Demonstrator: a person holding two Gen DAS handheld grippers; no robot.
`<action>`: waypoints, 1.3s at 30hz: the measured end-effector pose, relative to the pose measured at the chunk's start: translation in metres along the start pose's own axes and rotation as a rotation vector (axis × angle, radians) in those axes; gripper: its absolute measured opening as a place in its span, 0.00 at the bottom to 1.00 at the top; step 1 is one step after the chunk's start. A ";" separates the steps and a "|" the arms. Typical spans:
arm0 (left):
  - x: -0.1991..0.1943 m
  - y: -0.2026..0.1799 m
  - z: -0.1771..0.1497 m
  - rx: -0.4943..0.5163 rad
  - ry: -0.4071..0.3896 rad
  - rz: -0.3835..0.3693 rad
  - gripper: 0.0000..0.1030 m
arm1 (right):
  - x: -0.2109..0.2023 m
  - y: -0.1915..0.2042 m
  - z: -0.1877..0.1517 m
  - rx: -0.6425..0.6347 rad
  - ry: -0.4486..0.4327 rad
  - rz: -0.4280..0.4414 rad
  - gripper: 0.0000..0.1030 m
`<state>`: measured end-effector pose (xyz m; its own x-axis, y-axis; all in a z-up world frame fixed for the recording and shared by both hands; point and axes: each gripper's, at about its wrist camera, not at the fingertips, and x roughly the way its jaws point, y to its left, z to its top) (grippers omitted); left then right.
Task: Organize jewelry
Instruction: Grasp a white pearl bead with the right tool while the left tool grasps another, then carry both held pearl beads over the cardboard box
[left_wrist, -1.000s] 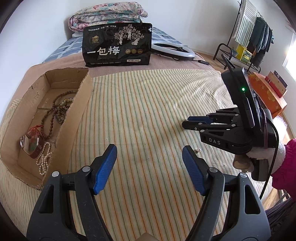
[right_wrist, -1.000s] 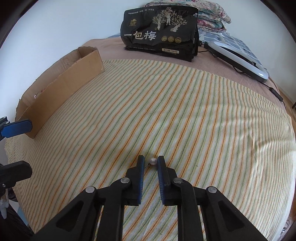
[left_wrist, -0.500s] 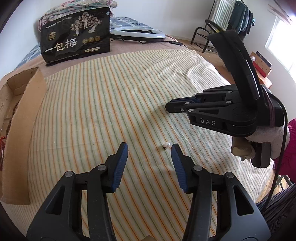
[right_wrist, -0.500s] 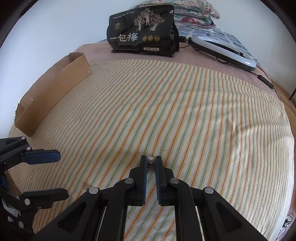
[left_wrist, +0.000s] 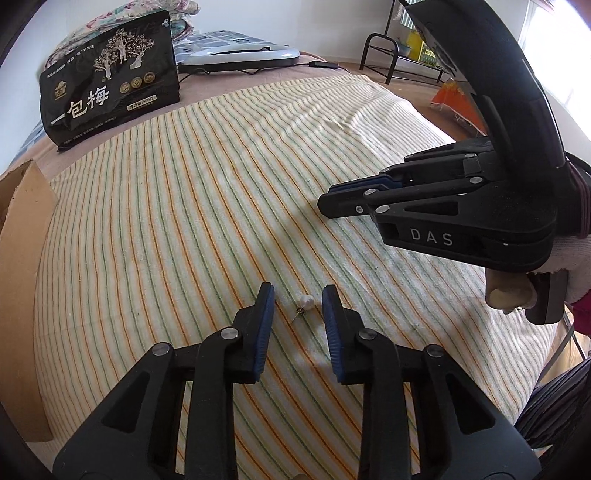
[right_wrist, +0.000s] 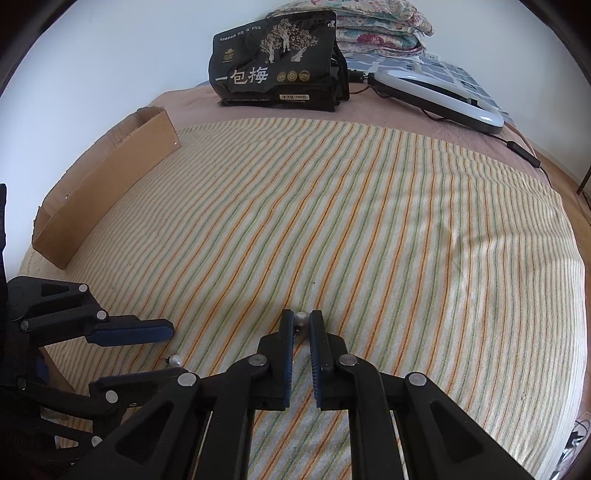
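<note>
1. Pearl stud earring (left_wrist: 306, 302) lies on the striped cloth (left_wrist: 221, 206) of the bed, right between the blue pads of the left tongs (left_wrist: 297, 310). Its pearl end points away from the tongs and its thin post trails back toward them, so the long axis runs roughly along the fingers.
2. Left tongs have just been closing and now stand narrow, with a gap on either side of the stud; the pads do not yet touch it. I judge that a straight squeeze is all that remains.
3. Right tongs (right_wrist: 302, 325) are pinched shut on a second pearl stud (right_wrist: 301, 318) at their very tips, held just off the cloth.
4. In the left view the right tongs hover near, up and to the right, apart from the lying stud; the left hand is plainly the nearer one.
5. Farther left stands the cardboard box (right_wrist: 107, 192), well apart, with open striped cloth between it and both tongs, so the way there looks free.
6. At the far edge stands a black snack bag (right_wrist: 277, 70), clear of any likely path.
</note>
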<state>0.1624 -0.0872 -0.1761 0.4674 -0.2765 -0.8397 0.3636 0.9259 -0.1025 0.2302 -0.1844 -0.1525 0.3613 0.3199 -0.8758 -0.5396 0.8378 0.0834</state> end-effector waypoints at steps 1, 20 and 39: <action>0.001 -0.001 0.000 0.008 0.001 0.004 0.19 | 0.000 0.000 0.000 0.001 0.000 0.001 0.06; -0.028 0.015 0.009 -0.043 -0.058 0.034 0.07 | -0.028 0.013 0.005 -0.016 -0.044 -0.021 0.06; -0.116 0.050 0.023 -0.099 -0.213 0.083 0.07 | -0.097 0.053 0.020 -0.027 -0.145 -0.011 0.06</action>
<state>0.1444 -0.0150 -0.0712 0.6553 -0.2363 -0.7174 0.2405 0.9656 -0.0984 0.1816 -0.1619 -0.0536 0.4724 0.3736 -0.7983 -0.5550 0.8297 0.0599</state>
